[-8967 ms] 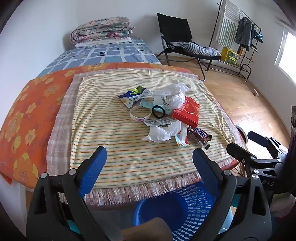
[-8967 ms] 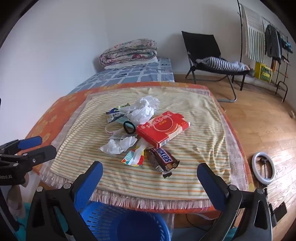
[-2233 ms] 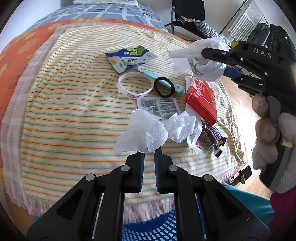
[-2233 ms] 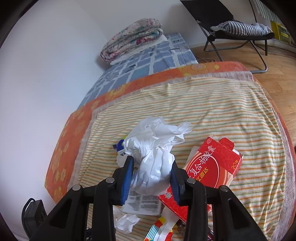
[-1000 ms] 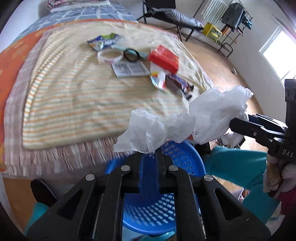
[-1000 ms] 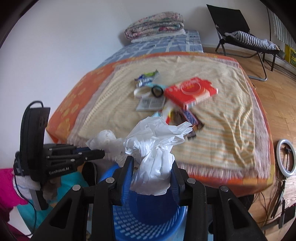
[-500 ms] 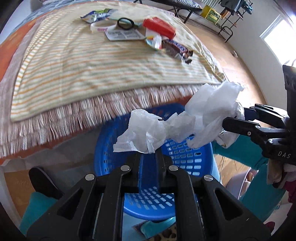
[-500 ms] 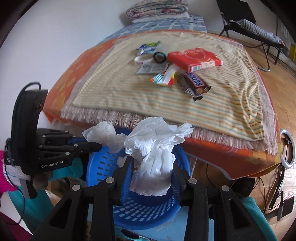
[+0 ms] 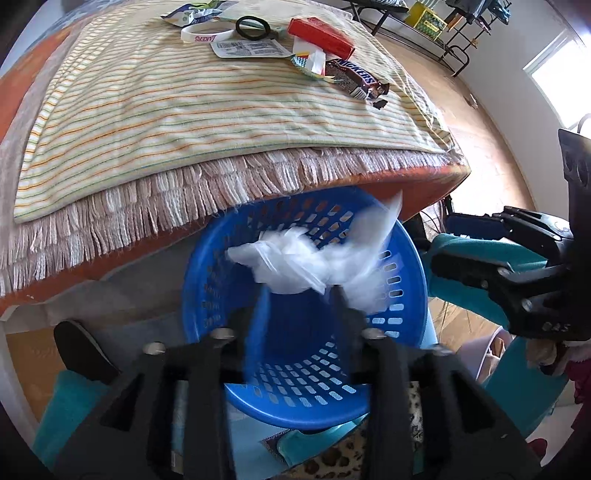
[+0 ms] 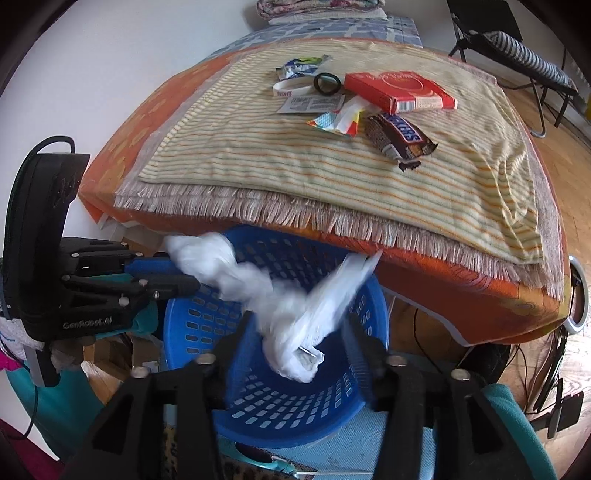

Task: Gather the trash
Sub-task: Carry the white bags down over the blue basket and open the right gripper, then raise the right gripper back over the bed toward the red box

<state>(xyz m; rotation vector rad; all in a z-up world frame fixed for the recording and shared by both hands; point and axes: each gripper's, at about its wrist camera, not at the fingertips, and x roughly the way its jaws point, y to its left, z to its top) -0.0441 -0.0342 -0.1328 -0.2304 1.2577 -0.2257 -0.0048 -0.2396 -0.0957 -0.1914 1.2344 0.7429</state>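
Both grippers hang over the blue basket below the bed's front edge. My left gripper is open; a crumpled white plastic piece is blurred just past its fingertips, above the basket's mouth. My right gripper is open; a white plastic bag is blurred between its spread fingers, dropping into the basket. On the striped cloth lie a Snickers wrapper, a red box, a colourful wrapper, a label, a white wristband and a black ring.
The fringed cloth edge overhangs the basket's far rim. A ring light and cables lie on the wooden floor at right. A black chair stands beyond the bed. Teal fabric lies beside the basket.
Both grippers have opened over the basket. The two white plastic pieces have left the fingers and are falling, blurred, into the basket. Both grippers have moved lower.
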